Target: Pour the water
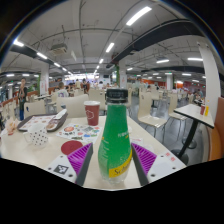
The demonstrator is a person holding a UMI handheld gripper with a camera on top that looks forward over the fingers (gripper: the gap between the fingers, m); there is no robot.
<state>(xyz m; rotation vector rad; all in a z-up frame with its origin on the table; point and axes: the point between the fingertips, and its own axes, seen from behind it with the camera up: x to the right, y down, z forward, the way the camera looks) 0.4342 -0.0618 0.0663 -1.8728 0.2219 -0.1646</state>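
Your gripper [113,163] is level, pointing fwd over the white table [30,150]. Green bottle [115,140], black cap on, upright btwn the purple pads [79,159], both pressing its sides: pinched. Red cup [92,112] sits beyond bottle, slightly left. Table edge near right of bottle; open tabletop left.

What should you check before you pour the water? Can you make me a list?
1. Green bottle between the fingers: ok, it stands upright between the purple pads.
2. Firm grip on both sides: cannot tell, the contact is not clear.
3. Bottle cap: not ok, the dark cap looks still on.
4. Red cup to pour into: ok, it is upright on the table, beyond the bottle.
5. Water level inside the bottle: cannot tell.
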